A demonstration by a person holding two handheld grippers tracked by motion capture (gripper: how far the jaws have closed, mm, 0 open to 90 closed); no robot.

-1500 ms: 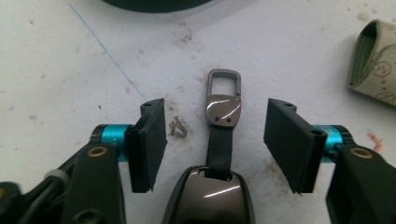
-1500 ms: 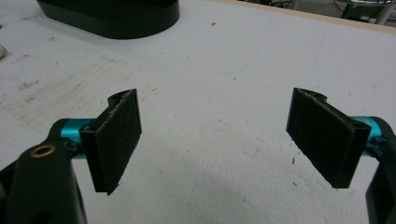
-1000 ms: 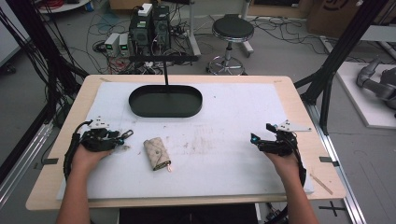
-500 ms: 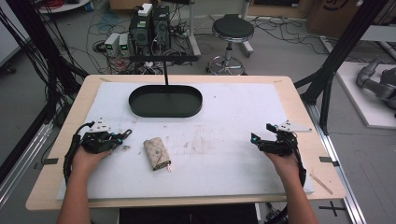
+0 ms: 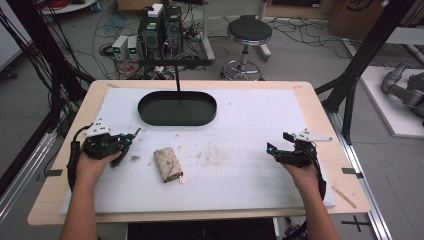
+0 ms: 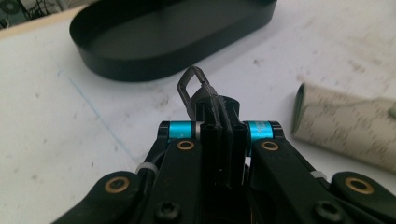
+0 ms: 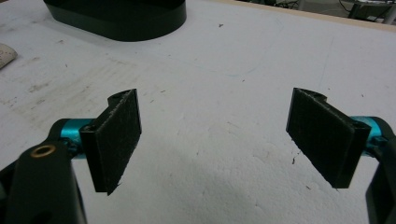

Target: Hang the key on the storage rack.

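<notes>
My left gripper [image 5: 129,142] [image 6: 218,105] is at the left of the white mat, just above it. Its jaws have just been closing and now stand shut on a small black carabiner clip [image 6: 192,85] whose loop sticks out past the tips. A beige key pouch [image 5: 167,165] [image 6: 345,133] lies on the mat just right of it, a metal ring at its near end. A black oval tray [image 5: 150,101] [image 6: 163,37] stands empty at the back centre. My right gripper [image 5: 276,150] [image 7: 217,135] rests at the right of the mat, open, with only bare mat between its pads.
The white mat [image 5: 240,130] covers a wooden table [image 5: 320,115] and is scuffed in the middle. A thin black stand [image 5: 177,75] rises behind the tray. A stool [image 5: 248,32], computers and cables are on the floor beyond the table.
The left gripper's jaws have closed on the clip and the hand has risen slightly off the mat. The right gripper and the pouch have not moved.
</notes>
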